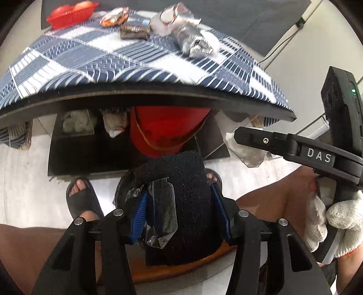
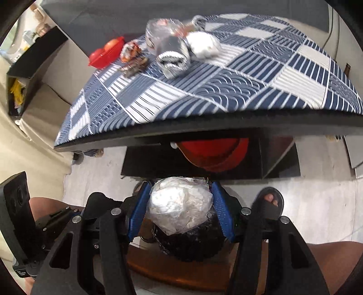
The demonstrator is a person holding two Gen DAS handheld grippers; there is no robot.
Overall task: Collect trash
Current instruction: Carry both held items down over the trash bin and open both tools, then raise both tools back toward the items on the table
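My left gripper [image 1: 181,211] is shut on a black sponge-like block [image 1: 190,204] with a clear plastic scrap [image 1: 162,217] stuck to it, held low above a black bin bag [image 1: 127,192]. My right gripper [image 2: 181,211] is shut on a crumpled clear plastic bag [image 2: 180,208], over the same black bag [image 2: 190,247]. It also shows in the left wrist view [image 1: 246,147], holding the bag. On the blue-white checked table [image 1: 140,65] lie several wrappers: a silver foil wrapper [image 1: 192,40], a clear packet [image 1: 170,18], a brown wrapper [image 1: 133,31] and an orange one [image 1: 114,17].
A red basket [image 1: 72,13] with fruit stands at the table's far corner. A red bucket [image 1: 163,129] sits under the table. My sandalled feet [image 1: 82,199] are on the pale floor. The table's dark front edge [image 2: 204,133] hangs above both grippers.
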